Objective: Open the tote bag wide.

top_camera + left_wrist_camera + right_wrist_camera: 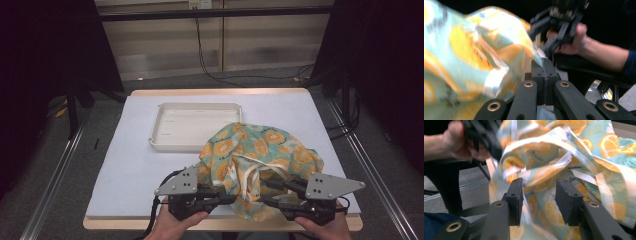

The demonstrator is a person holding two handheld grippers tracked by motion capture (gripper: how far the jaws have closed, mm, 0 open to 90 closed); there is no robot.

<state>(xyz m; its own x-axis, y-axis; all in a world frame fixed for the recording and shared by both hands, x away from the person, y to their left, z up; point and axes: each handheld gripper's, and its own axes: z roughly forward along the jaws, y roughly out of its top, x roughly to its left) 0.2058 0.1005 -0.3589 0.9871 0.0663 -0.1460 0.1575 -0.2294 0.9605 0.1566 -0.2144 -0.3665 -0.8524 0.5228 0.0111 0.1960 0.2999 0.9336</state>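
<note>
A teal cloth (260,145) printed with orange slices, with white ribbons (252,175), lies bunched on the near right of the table. Its far edge rests over the corner of a white tray (165,142). My left gripper (231,198) reaches into the cloth's near left edge. In the left gripper view its jaws (544,61) are pressed together, with a tip of the cloth (474,50) pinched at their top. My right gripper (267,192) is at the near right edge of the cloth. Its jaws (539,183) stand apart with cloth (544,172) and a ribbon between them, the pads not pressing.
The table (135,170) has a pale blue top and a wooden rim, with bare room on the left. Dark frame posts stand at both sides, and cables run across the floor behind. Each hand grips its gripper at the near table edge.
</note>
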